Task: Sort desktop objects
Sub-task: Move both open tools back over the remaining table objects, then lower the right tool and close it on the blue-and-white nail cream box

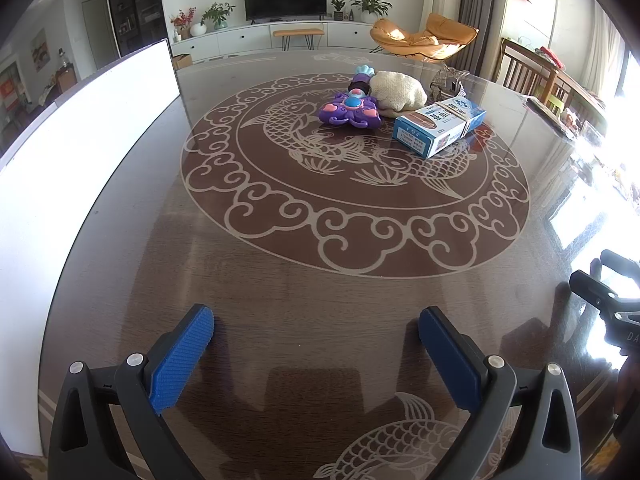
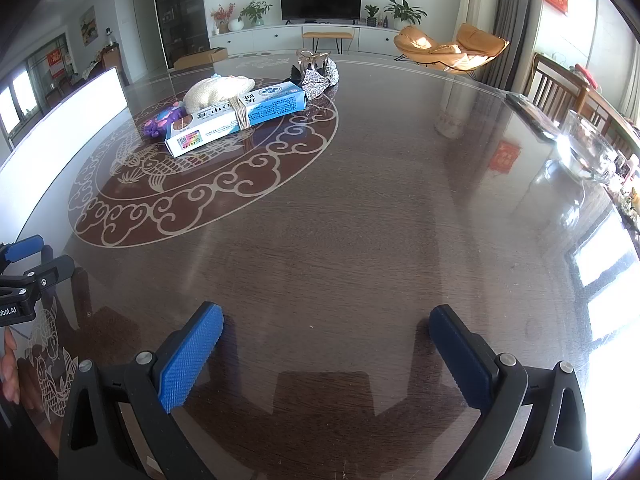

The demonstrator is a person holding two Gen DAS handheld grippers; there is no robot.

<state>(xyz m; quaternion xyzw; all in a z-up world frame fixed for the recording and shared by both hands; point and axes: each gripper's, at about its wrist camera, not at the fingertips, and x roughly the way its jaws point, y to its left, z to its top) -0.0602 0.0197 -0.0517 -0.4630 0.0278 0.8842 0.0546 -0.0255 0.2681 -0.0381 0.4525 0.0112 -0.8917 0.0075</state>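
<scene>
A small pile lies on the far side of the glass-topped table (image 1: pixel 304 304): a purple toy (image 1: pixel 350 114), a cream knitted cloth (image 1: pixel 396 90), a blue and white box (image 1: pixel 438 126) bound with a rubber band, and a glittery silver item (image 1: pixel 448 80). The right wrist view shows the same box (image 2: pixel 236 118), cloth (image 2: pixel 218 92), toy (image 2: pixel 164 120) and silver item (image 2: pixel 316 72). My left gripper (image 1: pixel 316 320) is open near the table's front edge, far from the pile, nothing between its blue pads. My right gripper (image 2: pixel 326 318) is open too, holding nothing.
A large white board (image 1: pixel 80 136) stands along the table's left side. At the right edge are a glass bowl (image 2: pixel 588 152), a dark flat object (image 2: pixel 528 112) and wooden chairs (image 2: pixel 560 84). The right gripper's body shows at the left view's right edge (image 1: pixel 608 296).
</scene>
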